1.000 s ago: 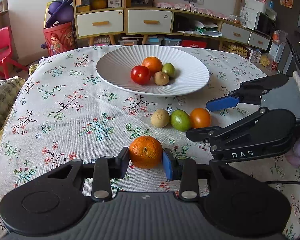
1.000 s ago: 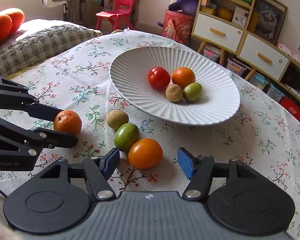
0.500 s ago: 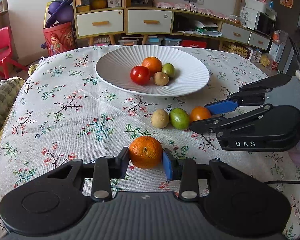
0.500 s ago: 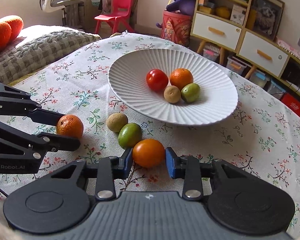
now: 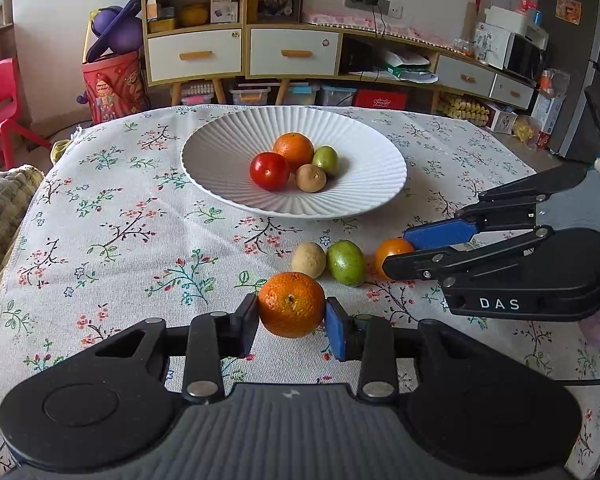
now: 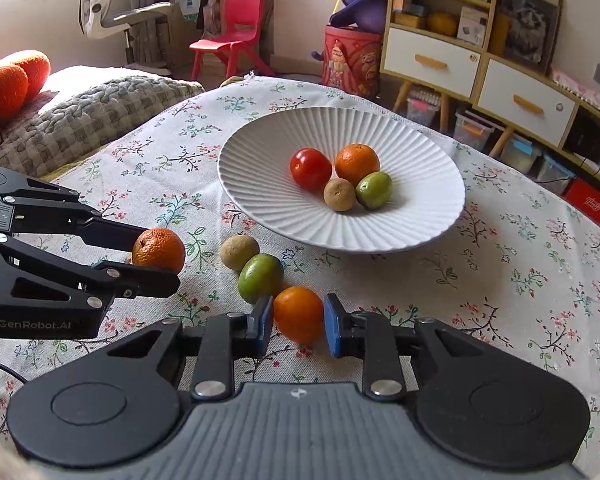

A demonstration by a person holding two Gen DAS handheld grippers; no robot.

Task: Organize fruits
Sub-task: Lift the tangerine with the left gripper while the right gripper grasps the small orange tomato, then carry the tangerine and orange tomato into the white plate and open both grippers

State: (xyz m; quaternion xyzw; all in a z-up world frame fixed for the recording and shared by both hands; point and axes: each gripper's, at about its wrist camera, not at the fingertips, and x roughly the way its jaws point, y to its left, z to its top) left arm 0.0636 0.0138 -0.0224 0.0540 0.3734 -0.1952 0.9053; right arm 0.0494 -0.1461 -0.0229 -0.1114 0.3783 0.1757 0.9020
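My left gripper (image 5: 292,322) is shut on a rough-skinned mandarin (image 5: 291,305), lifted a little off the floral cloth; it also shows in the right wrist view (image 6: 159,250). My right gripper (image 6: 298,322) is shut on a smooth orange tomato (image 6: 299,314), which in the left wrist view (image 5: 392,252) sits between its fingers. A white ribbed plate (image 5: 228,144) (image 6: 432,168) holds a red tomato (image 5: 269,171), an orange (image 5: 293,150), a green fruit (image 5: 325,160) and a brown fruit (image 5: 310,178). A tan fruit (image 5: 308,259) and a green fruit (image 5: 345,262) lie on the cloth.
The table's cloth edge runs along the left (image 5: 4,292). A knitted cushion (image 6: 88,116) lies beside the table. Cabinets with drawers (image 5: 244,52), a red bin (image 5: 114,82) and a red chair (image 6: 230,36) stand beyond the far edge.
My right gripper closed on the orange tomato and has drawn it slightly away from the green fruit. My left gripper has raised the mandarin slightly.
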